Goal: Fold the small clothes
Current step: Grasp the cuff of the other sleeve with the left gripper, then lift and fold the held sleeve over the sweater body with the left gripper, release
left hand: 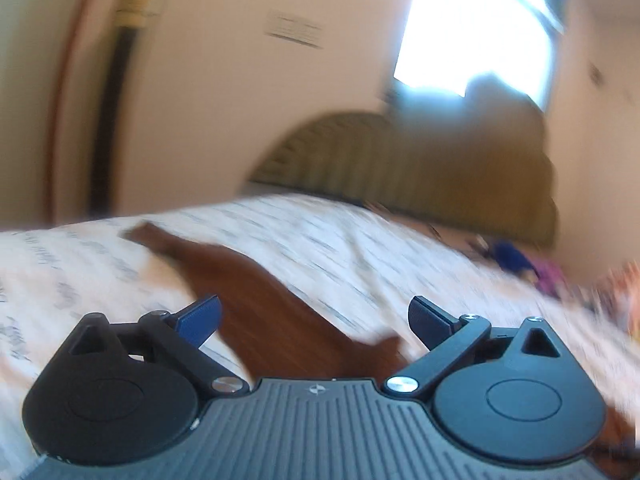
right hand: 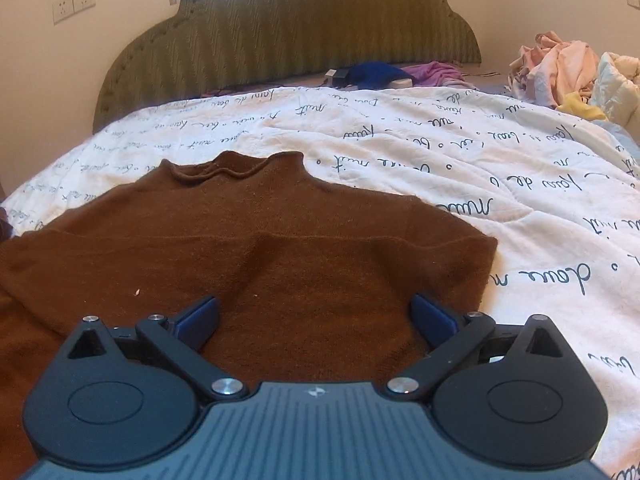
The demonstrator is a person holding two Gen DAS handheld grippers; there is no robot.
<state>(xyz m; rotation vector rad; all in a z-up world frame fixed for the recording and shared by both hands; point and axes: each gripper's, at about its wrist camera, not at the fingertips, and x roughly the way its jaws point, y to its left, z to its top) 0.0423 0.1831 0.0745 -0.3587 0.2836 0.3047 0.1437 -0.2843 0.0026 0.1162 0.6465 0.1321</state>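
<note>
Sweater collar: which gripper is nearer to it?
Right, judging tentatively. The right gripper hangs over the sweater's body, collar ahead; the left gripper shows only a blurred brown strip, no collar.

Script-printed quilt [right hand: 440, 152], green headboard [right hand: 288, 28], wall sockets [right hand: 74, 2], bright window [left hand: 476, 28].

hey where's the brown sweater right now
The brown sweater lies flat on the white script-print quilt, collar toward the green headboard, filling the lower left of the right wrist view just ahead of the open right gripper.

Black cursive script covers the white bedspread [right hand: 420, 152]; only "nuit" at twelve o'clock reads, upside down.
</note>
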